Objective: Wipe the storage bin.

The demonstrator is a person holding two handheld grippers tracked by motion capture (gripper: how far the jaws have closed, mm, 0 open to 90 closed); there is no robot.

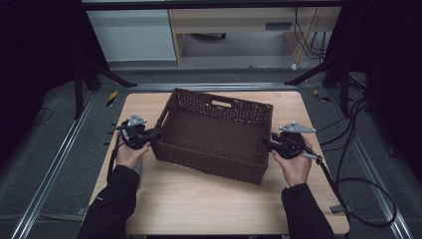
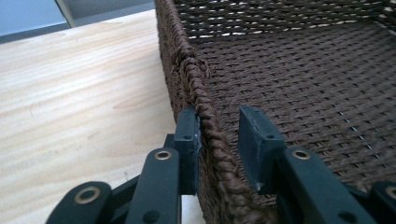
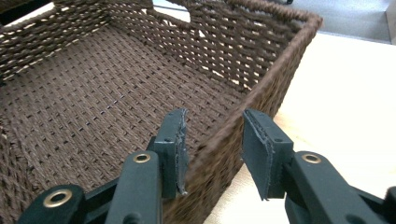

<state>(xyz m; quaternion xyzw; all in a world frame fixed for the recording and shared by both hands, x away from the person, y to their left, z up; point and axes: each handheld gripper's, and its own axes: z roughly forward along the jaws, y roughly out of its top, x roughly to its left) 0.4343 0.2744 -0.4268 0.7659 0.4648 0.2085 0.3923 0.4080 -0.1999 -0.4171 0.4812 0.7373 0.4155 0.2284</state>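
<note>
Between the two tongs, seen from the high view, a brown woven basket (image 1: 214, 133) is sitting slightly askew on the wooden surface (image 1: 199, 204). The left tongs (image 1: 149, 135) are meeting the basket's left wall and the right tongs (image 1: 269, 143) are meeting its right wall, each carried by a hand coming up from below. The basket is empty and is resting flat, so no lift is showing yet.

Along the left tongs (image 2: 219, 135) in their own view, the braided rim of the basket (image 2: 205, 116) is running straight up between the two pads. The outer pad (image 2: 189, 140) is lying against the outside of the wall; the inner pad is standing a little off the rim, with a sliver of basket floor showing in the gap. The jaws are straddling the wall without yet clamping it from both sides, as far as this view tells.

Along the right tongs (image 3: 212, 140) in their view, the basket's wall (image 3: 275, 88) is likewise passing between the pads. The inner pad (image 3: 173, 144) is sitting close to the weave inside, and the outer pad is hanging clear over the surface (image 3: 355, 116), so these jaws are apart around the wall.

By my judgement both approaches are done; closing both grips fully and raising or shifting the basket are remaining.
</note>
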